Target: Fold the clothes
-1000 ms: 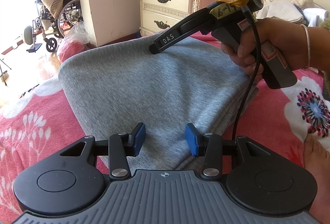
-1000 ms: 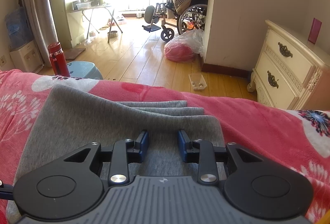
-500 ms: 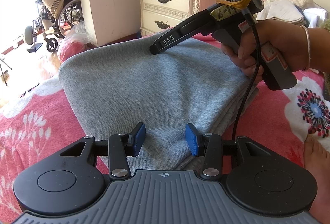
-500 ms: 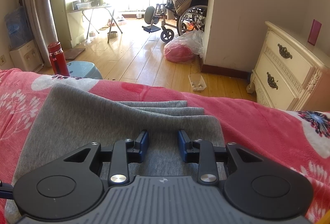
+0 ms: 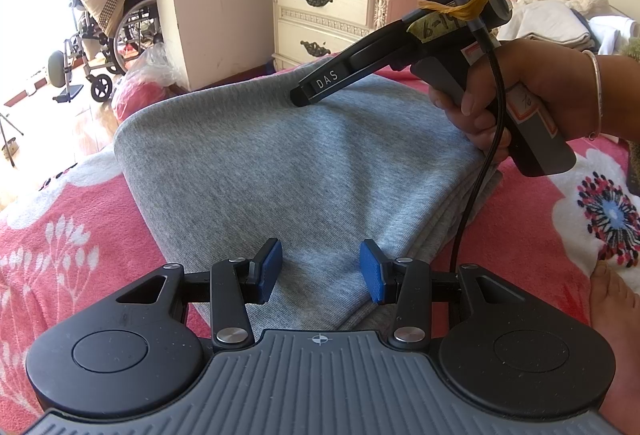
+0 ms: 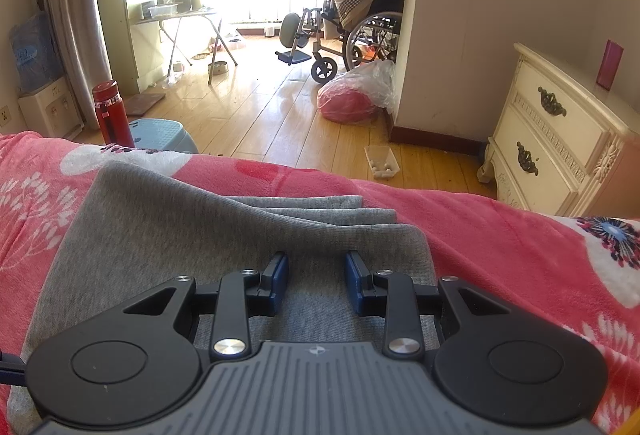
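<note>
No shift: both claws part-open, empty, over folded grey garment.

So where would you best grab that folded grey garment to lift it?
Probably the grey garment at its stacked layered edge, coming in level from the floor side. There the layers lie staggered, so open jaws like the right gripper could pinch them all together.

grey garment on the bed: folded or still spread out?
Folded. The grey garment lies as a compact stack on the pink blanket; several layered edges show at its far side in the right wrist view. Neither gripper holds it.
</note>
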